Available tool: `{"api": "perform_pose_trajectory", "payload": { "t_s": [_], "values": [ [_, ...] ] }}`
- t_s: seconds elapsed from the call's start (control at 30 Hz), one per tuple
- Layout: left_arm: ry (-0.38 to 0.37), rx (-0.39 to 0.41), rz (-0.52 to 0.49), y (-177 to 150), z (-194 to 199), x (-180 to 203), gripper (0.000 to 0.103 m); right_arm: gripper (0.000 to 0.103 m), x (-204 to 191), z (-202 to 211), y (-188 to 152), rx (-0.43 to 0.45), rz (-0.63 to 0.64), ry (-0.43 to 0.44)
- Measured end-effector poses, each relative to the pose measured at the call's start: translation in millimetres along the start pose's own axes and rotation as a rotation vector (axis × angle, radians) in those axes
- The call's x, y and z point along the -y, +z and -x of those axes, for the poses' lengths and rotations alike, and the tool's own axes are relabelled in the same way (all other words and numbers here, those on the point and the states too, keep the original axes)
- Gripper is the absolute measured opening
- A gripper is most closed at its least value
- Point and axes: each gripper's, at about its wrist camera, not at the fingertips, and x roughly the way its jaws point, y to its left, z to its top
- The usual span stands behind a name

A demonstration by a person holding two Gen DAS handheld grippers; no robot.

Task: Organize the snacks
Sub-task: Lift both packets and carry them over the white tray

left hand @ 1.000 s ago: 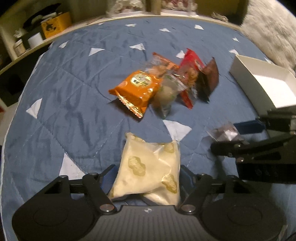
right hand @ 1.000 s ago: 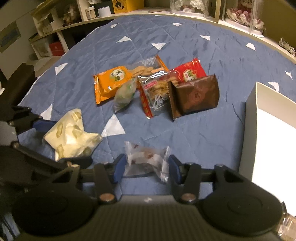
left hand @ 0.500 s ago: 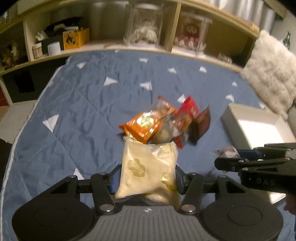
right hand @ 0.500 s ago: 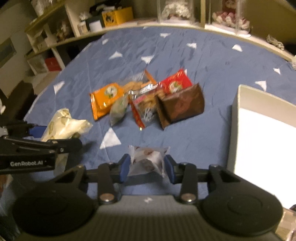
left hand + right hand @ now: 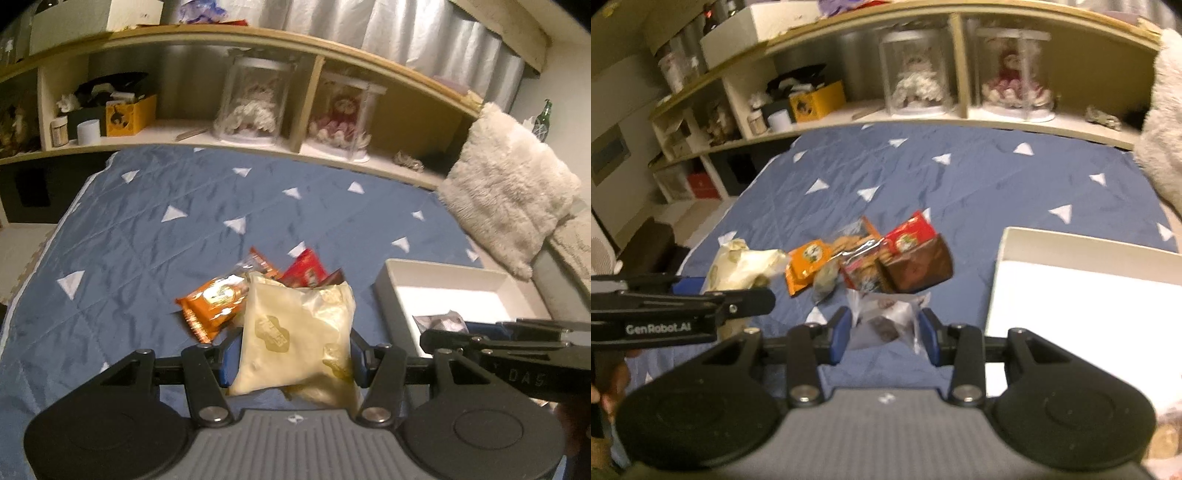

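In the left wrist view, the left gripper (image 5: 291, 360) has its blue-padded fingers (image 5: 226, 360) pressed against both sides of a pale cream, puffy plastic snack bag with tan peanut prints (image 5: 295, 332), which it holds up above the blue quilted bedspread with white triangles (image 5: 147, 229). Beyond the bag, a cluster of snacks lies on the bedspread: an orange foil snack packet (image 5: 212, 301), a clear cracker packet with orange edging (image 5: 260, 264) and a red snack packet (image 5: 304, 267), each partly hidden by the held bag. To the right sits an open white cardboard box (image 5: 391, 299), and the right gripper (image 5: 461, 334) reaches over its near corner with a small clear wrapper holding a dark treat (image 5: 441, 321) at its tip. A fluffy cream cushion (image 5: 506, 192) leans at the far right. In the right wrist view, the right gripper (image 5: 886, 334) is closed narrowly on the small clear wrapper (image 5: 886, 314), blue pads touching both its sides, held above the bedspread (image 5: 960, 177) just left of the white box (image 5: 1071, 280). Behind it lie the orange packet (image 5: 805, 264), a small greenish clear pouch (image 5: 825, 282), the clear cracker packet (image 5: 862, 271), the red packet (image 5: 910, 232) and a dark brown foil packet (image 5: 919, 267), overlapping one another. At the left, the left gripper (image 5: 753, 301) holds the cream bag (image 5: 742, 262).
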Motion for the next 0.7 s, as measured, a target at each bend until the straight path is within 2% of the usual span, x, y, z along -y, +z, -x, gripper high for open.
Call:
{"api": "perform_pose_trajectory", "payload": {
  "t_s": [0.4,0.7],
  "values": [
    [-0.087,-0.003,0.004,7,-18,67,0.057,0.046,65,46,-13,0.059,-0.142,-0.085],
    [-0.156,-0.075,0.039,0,-60,116,0.057,0.046,102,57,-24,0.065,-0.220,-0.134]
  ]
}}
